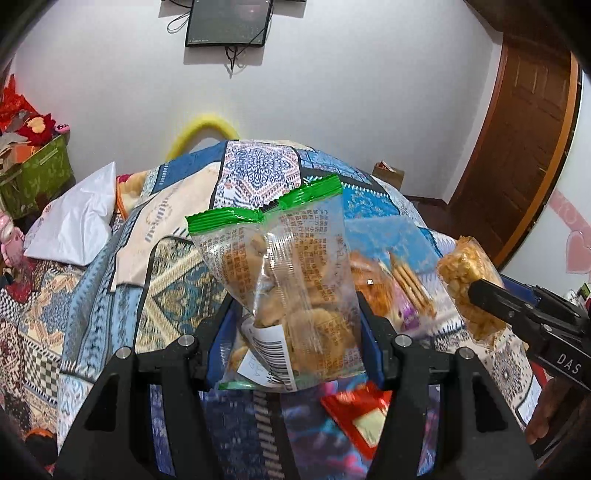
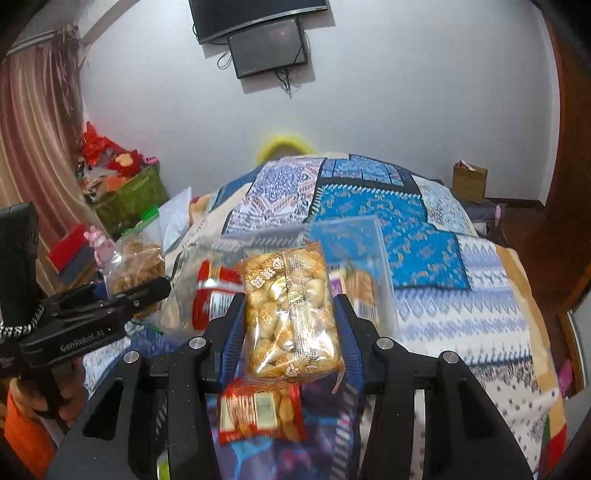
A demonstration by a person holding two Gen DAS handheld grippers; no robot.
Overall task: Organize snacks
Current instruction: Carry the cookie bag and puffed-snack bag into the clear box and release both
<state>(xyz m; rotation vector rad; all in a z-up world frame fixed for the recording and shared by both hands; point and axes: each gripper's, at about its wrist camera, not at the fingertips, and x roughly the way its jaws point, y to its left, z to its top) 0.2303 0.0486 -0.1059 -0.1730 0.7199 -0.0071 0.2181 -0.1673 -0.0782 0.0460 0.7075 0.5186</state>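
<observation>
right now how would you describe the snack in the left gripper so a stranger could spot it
Above the patterned quilt, the left gripper clamps a clear cookie bag. Unlike the puffed-snack pack beside it, its top seal is bright green.

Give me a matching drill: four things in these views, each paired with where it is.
Things:
1. green-topped cookie bag
2. puffed-snack brick
3. red snack packet
4. monitor

Places:
A. on the white wall
B. between the left gripper's fingers
C. lying on the patterned bedspread
D. between the right gripper's fingers

Pairs: 1-B, 2-D, 3-C, 4-A
</observation>
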